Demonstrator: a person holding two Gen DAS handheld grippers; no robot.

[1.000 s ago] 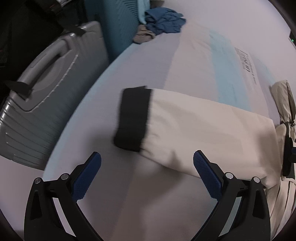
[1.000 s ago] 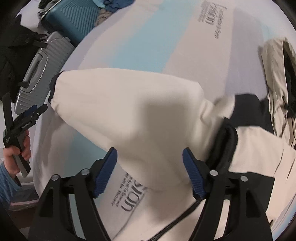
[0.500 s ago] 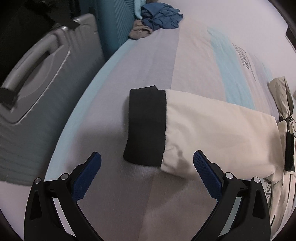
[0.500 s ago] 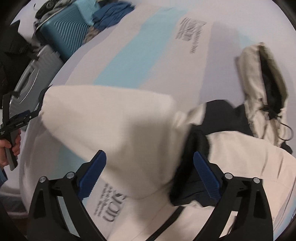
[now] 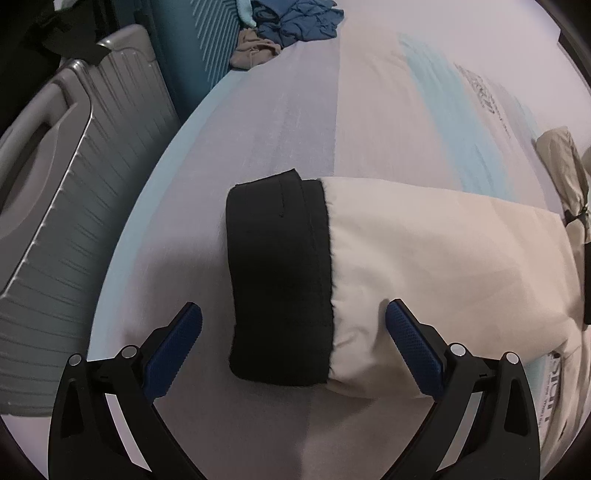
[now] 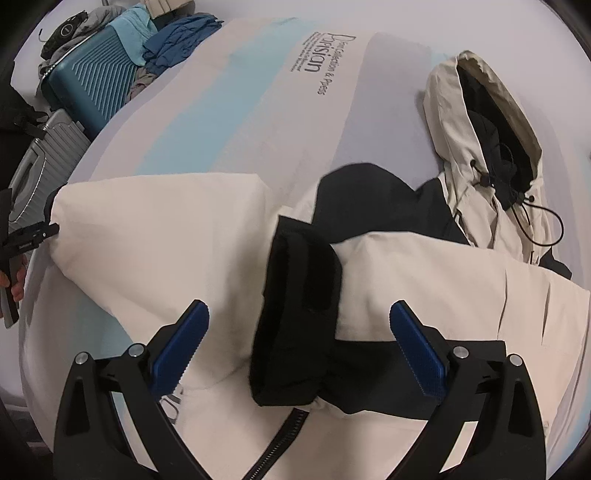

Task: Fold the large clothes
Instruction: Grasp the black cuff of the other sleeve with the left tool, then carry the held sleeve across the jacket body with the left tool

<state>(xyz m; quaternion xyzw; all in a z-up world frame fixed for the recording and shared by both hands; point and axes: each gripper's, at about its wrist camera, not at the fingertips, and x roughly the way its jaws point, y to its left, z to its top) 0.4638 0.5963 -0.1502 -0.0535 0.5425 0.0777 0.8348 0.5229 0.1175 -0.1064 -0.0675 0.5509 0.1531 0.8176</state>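
A big cream hooded jacket with black cuffs (image 6: 424,280) lies spread on the pale blue-striped mattress (image 6: 236,92), one sleeve stretched out left, the other folded across the chest, hood at the far right. The left gripper (image 5: 293,328) hovers, jaws wide apart and empty, over the black cuff of the outstretched sleeve (image 5: 277,280); the right gripper (image 6: 299,332), equally open, hangs over the folded sleeve's black cuff (image 6: 295,314). It looks soft, bulky and floppy, probably a little slick, so I'd pinch the thicker cuffs rather than the loose shell.

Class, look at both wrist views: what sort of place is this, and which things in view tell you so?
Probably a bedroom: a bare mattress serves as the work surface, hard-shell suitcases stand beside it, and loose clothes are piled at its far end.
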